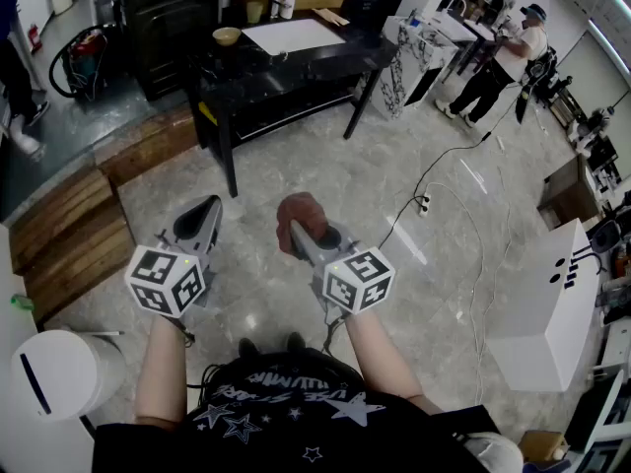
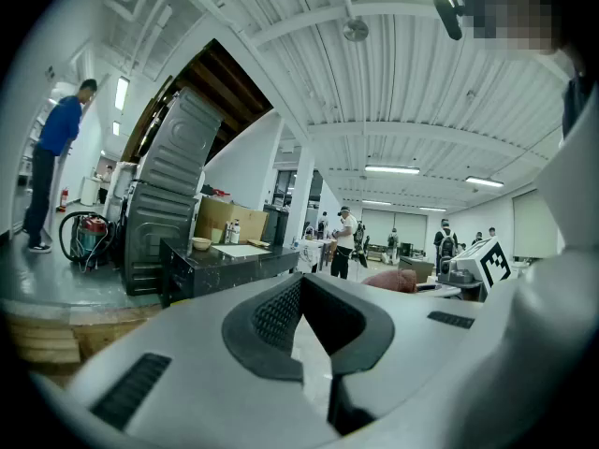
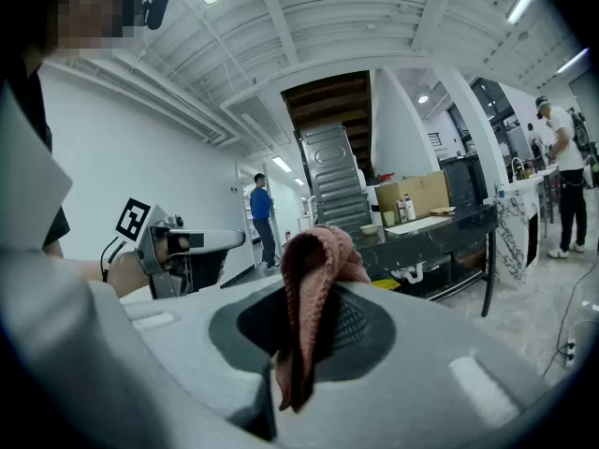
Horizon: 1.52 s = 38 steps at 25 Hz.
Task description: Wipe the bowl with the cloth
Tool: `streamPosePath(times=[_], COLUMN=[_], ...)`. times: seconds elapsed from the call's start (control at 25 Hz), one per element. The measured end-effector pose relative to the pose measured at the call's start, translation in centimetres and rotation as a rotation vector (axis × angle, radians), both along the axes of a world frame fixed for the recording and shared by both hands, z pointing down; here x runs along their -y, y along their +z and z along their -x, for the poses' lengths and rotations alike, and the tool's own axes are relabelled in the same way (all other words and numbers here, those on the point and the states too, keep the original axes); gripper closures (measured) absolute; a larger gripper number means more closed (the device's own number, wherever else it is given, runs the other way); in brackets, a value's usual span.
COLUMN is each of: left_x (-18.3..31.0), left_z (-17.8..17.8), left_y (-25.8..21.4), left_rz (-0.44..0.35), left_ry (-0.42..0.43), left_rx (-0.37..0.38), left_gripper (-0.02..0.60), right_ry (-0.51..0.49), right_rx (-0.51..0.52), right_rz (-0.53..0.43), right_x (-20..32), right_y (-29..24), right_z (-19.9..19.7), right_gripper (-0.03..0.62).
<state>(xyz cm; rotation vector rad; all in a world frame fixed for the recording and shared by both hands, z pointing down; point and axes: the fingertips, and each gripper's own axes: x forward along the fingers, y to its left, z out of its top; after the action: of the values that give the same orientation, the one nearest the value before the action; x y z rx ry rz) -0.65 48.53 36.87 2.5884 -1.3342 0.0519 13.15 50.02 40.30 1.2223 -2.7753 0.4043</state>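
Observation:
A small tan bowl point(image 1: 227, 35) stands on the black table point(image 1: 325, 65) far ahead of me; it also shows as a small bowl point(image 2: 201, 243) in the left gripper view and a distant bowl point(image 3: 372, 230) in the right gripper view. My right gripper point(image 1: 296, 233) is shut on a reddish-pink cloth point(image 1: 301, 213), which hangs folded between the jaws of that gripper point(image 3: 301, 340) as a knitted cloth point(image 3: 314, 269). My left gripper point(image 1: 207, 208) is held beside it, level with it, shut with nothing in its jaws point(image 2: 314, 321). Both grippers hover over the floor, well short of the table.
A white sheet point(image 1: 294, 35) and bottles point(image 1: 287, 1) share the table with the bowl. Wooden steps point(image 1: 69, 225) lie at left, a white bin point(image 1: 59, 372) at lower left. A cable with a power strip point(image 1: 424, 203) crosses the floor. A white cabinet point(image 1: 547, 304) stands right. A person point(image 1: 503, 57) works at the far right.

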Motion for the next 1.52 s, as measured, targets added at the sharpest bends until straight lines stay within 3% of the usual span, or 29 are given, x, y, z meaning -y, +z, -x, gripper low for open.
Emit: streamPosePath(times=[0.28, 0.84, 1.0, 1.32, 1.52], left_x=[0.4, -1.9, -0.8, 3.0, 8.7], left_z=[1.1, 3.9, 5.6, 5.9, 5.8], left_y=[1.5, 6.4, 6.8, 8.1, 8.3], left_rz=[0.026, 0.131, 0.147, 0.158, 0.168], left_ry=[0.001, 0.032, 0.001, -0.035, -0.102], left_rx=[-0.005, -0.016, -0.013, 0.014, 0.015], left_gripper=[0.574, 0.574, 0.574, 0.574, 0.574], right_ry=[-0.016, 0.070, 0.089, 0.042, -0.005], right_rx=[-0.006, -0.034, -0.020, 0.000, 0.032], right_rz=[0.034, 0.076, 0.094, 0.101, 0.122], right_x=[0.0, -0.7, 0.0, 6.7, 13.4], right_y=[1.6, 4.4, 4.6, 5.9, 6.6], right_z=[1.2, 1.8, 1.6, 2.5, 2.2], right_gripper=[0.542, 0.542, 0.542, 0.540, 0.541])
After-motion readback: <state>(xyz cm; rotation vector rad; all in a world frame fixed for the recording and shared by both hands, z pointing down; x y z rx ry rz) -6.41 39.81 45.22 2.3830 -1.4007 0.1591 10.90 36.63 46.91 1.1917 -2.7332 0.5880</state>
